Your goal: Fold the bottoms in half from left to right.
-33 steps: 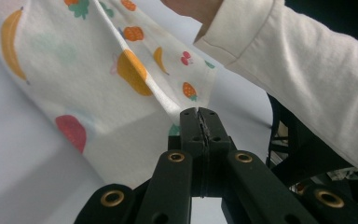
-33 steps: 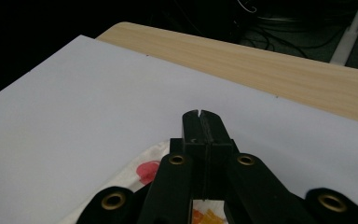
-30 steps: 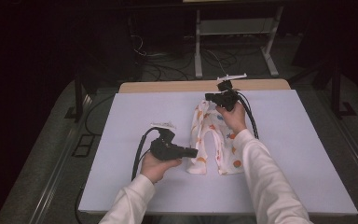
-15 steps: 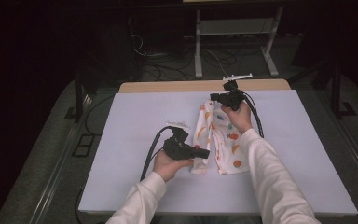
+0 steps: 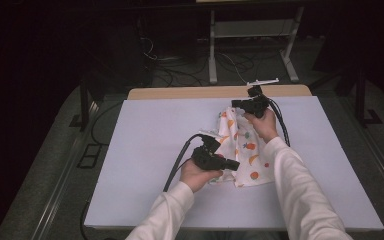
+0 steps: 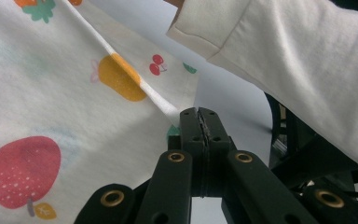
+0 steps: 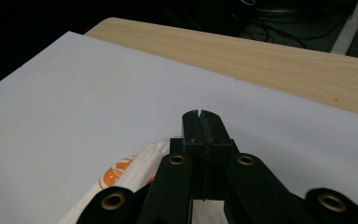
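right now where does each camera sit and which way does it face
High view: above the person's side, looking forward and down on the table; both forearms, left gripper and right gripper on the cloth.
Left gripper view: on the left gripper, along its shut jaws at the cloth; a sleeve crosses.
Right gripper view: on the right gripper, along shut jaws over the table; cloth below.
Shared: all three show the cloth.

The bench [image 5: 145, 150] lies bare left of the cloth [image 5: 245, 150] and along its near edge. On the right, the person's sleeve [image 5: 300, 185] crosses the way.
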`<state>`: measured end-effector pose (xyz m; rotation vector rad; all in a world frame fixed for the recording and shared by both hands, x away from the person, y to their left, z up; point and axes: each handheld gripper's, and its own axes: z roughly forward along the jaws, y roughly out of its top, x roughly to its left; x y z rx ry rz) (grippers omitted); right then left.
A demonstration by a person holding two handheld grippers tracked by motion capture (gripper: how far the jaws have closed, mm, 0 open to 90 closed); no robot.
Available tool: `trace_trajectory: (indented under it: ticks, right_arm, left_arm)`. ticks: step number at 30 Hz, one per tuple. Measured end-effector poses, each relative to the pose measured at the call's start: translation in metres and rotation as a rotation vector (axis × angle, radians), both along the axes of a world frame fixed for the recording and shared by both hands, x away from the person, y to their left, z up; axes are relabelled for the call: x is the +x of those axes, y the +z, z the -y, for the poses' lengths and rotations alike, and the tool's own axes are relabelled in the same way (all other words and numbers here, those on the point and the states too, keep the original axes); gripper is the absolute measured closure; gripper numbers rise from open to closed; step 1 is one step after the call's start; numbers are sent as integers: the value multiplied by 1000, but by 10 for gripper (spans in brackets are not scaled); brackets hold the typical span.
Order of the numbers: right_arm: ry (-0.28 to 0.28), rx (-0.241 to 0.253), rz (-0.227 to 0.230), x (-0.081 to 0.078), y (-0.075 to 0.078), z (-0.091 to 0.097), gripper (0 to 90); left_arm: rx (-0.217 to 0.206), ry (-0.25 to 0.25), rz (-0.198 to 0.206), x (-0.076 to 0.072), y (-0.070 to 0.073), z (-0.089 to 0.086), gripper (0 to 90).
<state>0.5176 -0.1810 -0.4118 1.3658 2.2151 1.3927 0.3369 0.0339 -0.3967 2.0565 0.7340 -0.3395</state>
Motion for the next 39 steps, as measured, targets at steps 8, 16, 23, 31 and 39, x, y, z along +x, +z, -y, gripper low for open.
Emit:
trace_trajectory:
  ticks: [8, 16, 23, 31, 39]
  right_arm:
    - [17, 40, -28, 6, -13, 16, 889]
    - [25, 57, -35, 6, -17, 30, 888]
    - [23, 66, -44, 6, -22, 43, 888]
    - [26, 80, -59, 9, -33, 48, 888]
    - [21, 81, -75, 9, -35, 52, 887]
  left_arm:
    - [49, -6, -1, 2, -4, 26, 897]
    - [57, -22, -9, 4, -7, 49, 897]
    - [56, -29, -15, 6, -9, 64, 897]
    - [58, -38, -23, 9, -11, 80, 897]
    - [48, -23, -42, 13, -16, 83, 897]
